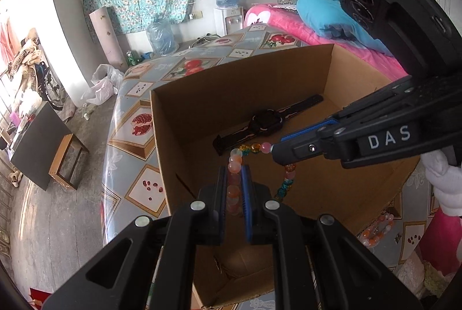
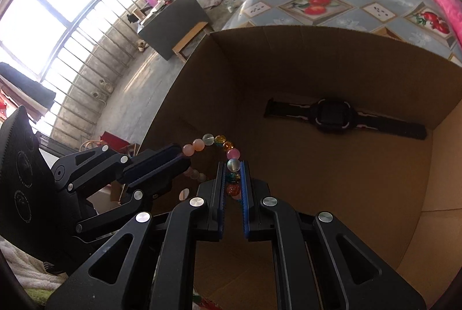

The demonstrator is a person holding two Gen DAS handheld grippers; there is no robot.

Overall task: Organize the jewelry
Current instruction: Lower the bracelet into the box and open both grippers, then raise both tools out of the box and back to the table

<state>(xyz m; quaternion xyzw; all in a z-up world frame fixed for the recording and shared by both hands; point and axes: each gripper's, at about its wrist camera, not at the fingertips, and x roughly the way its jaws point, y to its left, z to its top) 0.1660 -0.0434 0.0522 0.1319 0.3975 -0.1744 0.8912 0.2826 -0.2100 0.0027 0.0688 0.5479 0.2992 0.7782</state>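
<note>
- Left wrist view, L to R: fruit-print tablecloth [image 1: 138, 122] lay under an open cardboard box [image 1: 161, 136].
- Black watch [image 1: 264, 122] lay flat on box floor, near far wall.
- Left gripper [image 1: 234, 188] was clenched on a bead bracelet [image 1: 235, 165], held over box interior.
- Right gripper [image 1: 274, 149] came in from R, tips clamped on same bracelet's other side.
- 2nd bead bracelet [image 1: 376, 229] sat on tablecloth outside box, R of it.
- Right wrist view: left gripper [image 2: 180, 155] at L, bracelet [image 2: 215, 140] arched across to right gripper [image 2: 233, 180], both clenched on it; watch [image 2: 335, 118] beyond.
</note>
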